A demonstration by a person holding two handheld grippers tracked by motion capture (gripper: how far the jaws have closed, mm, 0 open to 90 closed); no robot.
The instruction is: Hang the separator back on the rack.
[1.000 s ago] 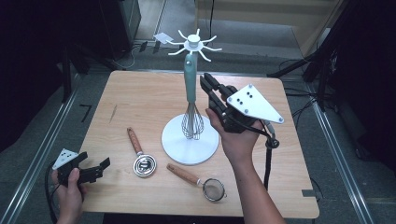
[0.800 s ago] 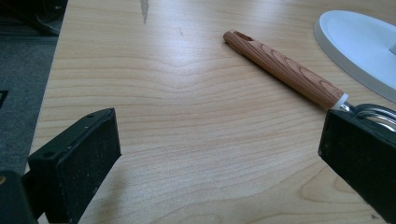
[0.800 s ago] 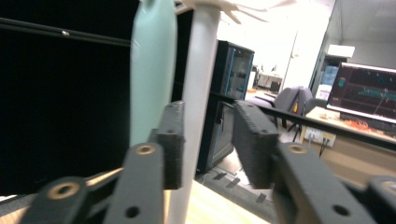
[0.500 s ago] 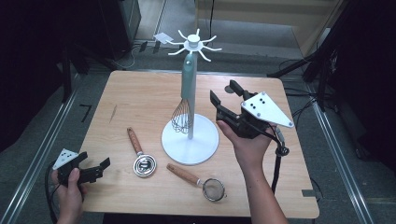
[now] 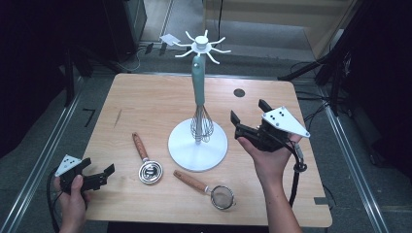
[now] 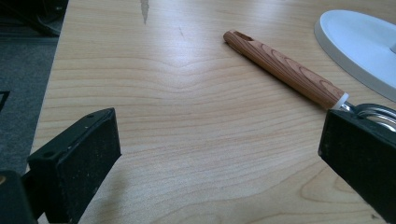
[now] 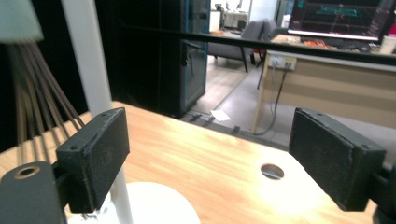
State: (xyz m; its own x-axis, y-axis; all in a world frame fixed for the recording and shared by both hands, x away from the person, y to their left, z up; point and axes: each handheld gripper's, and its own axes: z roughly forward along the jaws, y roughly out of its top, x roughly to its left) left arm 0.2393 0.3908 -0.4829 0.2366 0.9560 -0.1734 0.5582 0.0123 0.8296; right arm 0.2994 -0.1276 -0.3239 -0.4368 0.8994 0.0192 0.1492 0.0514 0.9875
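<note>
Wood table [image 5: 160, 104], whisk [image 5: 199, 97] hung on stand [image 5: 197, 145], office bg in right gripper view

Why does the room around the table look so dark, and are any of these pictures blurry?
High view: light falls on the table alone, so the floor around it sinks into black; the whisk looks soft. Left gripper view: crisp wood grain, with a pale sheen across the wood. Right gripper view: the whisk wires and tabletop smear, the bright room behind stays fairly clear.
</note>
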